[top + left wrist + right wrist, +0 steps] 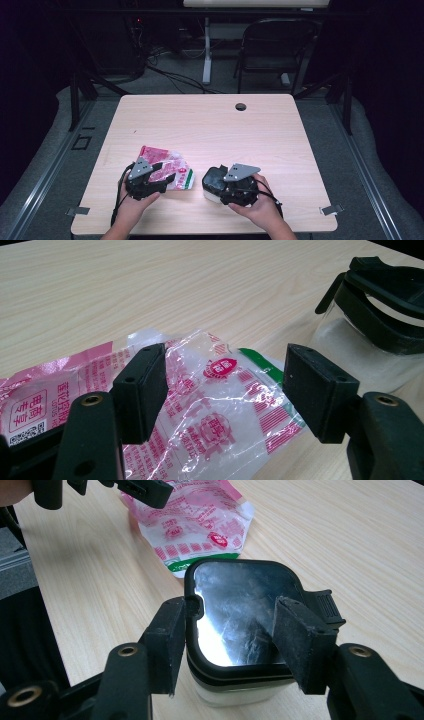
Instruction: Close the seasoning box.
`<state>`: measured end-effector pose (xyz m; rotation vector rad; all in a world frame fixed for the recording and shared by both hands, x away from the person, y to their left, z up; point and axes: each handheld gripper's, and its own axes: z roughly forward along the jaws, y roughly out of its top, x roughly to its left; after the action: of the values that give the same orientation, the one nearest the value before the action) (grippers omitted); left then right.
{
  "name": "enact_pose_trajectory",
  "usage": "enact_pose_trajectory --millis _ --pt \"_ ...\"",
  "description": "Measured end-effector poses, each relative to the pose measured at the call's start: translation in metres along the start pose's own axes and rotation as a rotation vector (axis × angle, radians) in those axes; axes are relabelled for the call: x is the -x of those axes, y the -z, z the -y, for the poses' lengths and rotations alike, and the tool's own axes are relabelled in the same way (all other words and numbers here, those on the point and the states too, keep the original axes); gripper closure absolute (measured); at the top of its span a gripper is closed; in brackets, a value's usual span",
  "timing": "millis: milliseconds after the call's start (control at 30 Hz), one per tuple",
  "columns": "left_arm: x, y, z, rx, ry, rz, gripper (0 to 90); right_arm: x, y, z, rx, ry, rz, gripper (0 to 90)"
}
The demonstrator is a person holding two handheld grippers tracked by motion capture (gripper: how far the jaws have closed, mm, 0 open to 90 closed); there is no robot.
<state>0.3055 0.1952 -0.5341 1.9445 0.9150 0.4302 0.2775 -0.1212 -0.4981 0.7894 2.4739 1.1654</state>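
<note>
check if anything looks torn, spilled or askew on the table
Nothing stands out. The pink plastic bag lies flat and crinkled under the open left gripper. The lidded container stands upright between the right gripper's jaws, with no spill on the table.

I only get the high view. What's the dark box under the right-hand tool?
Observer: A clear container with a shiny, black-rimmed lid.
Operator: Is it gripped?
Observer: Seemingly not; the right gripper has its jaws apart, just above the lid.
Operator: And the pink thing?
Observer: A printed plastic bag with a green strip at one edge; the left gripper is wide open over it.
</note>
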Motion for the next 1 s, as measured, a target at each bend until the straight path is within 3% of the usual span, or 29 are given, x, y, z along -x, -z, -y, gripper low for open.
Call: enact_pose_trajectory --millis 1000 --pt "-0.0017 0.0005 0.0 0.005 0.005 -0.003 34.4 0.0045 0.0033 0.0002 0.028 -0.034 0.008 47.4"
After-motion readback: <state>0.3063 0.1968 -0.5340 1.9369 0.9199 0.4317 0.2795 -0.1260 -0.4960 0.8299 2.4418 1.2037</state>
